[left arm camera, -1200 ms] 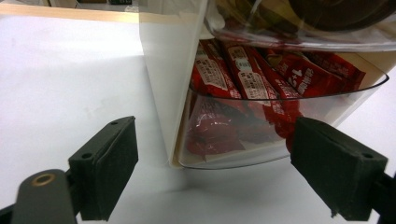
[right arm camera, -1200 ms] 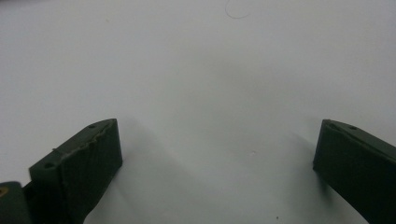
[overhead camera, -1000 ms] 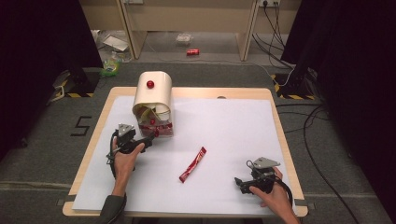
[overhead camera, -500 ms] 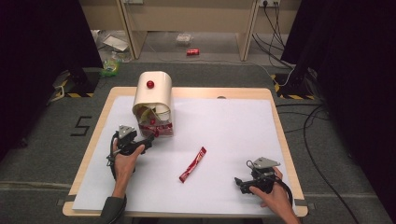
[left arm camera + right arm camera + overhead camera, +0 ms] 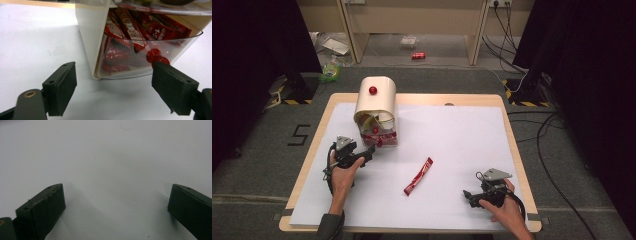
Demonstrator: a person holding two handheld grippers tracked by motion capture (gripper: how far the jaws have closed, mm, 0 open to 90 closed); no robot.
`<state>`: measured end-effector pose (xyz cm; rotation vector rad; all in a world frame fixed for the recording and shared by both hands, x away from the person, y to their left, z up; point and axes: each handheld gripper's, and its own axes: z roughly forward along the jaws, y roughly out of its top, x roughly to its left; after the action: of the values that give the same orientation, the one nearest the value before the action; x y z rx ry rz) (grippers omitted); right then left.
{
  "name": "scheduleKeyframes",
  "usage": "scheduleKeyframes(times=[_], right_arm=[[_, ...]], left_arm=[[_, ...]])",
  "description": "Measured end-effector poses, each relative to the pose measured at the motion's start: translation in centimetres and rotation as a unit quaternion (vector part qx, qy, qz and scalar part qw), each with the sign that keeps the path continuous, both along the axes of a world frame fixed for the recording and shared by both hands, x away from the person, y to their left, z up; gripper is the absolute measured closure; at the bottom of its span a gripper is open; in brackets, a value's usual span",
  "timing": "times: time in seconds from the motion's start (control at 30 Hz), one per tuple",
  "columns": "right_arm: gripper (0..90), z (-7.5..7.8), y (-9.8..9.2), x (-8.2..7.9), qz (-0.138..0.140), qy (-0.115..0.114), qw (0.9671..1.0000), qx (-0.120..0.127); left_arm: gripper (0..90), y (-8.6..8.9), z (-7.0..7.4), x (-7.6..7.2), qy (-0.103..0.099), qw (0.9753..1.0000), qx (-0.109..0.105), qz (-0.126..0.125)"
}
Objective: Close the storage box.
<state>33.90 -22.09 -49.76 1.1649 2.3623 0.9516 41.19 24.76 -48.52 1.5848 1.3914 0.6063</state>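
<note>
My right tool rests near me on the white worktop, jaws spread and holding nothing. Further out, my left tool is also spread wide and empty, just in front of the clear drawer of the cream dispenser. The red knob of the drawer sits just beside my right-hand pad, not centred between the jaws. I think the risk is here: if I close now, the pad may slip off the knob or push the whole dispenser back. One red snack bar lies loose between both tools.
</note>
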Motion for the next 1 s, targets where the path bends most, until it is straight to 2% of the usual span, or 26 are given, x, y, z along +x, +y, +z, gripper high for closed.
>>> scheduleKeyframes(times=[0.6, 1.0], right_arm=[[1.5, 0.0, 0.0, 0.0, 0.0, 0.001, 1.0, 0.001], [1.5, 0.0, 0.0, 0.0, 0.0, 0.0, 1.0, 0.0]], left_arm=[[19.6, 0.3, 0.4, -1.4, -0.004, 0.9998, -0.017, -0.004], [19.4, -0.2, 0.4, -2.5, -0.003, 0.9998, -0.001, -0.018]])
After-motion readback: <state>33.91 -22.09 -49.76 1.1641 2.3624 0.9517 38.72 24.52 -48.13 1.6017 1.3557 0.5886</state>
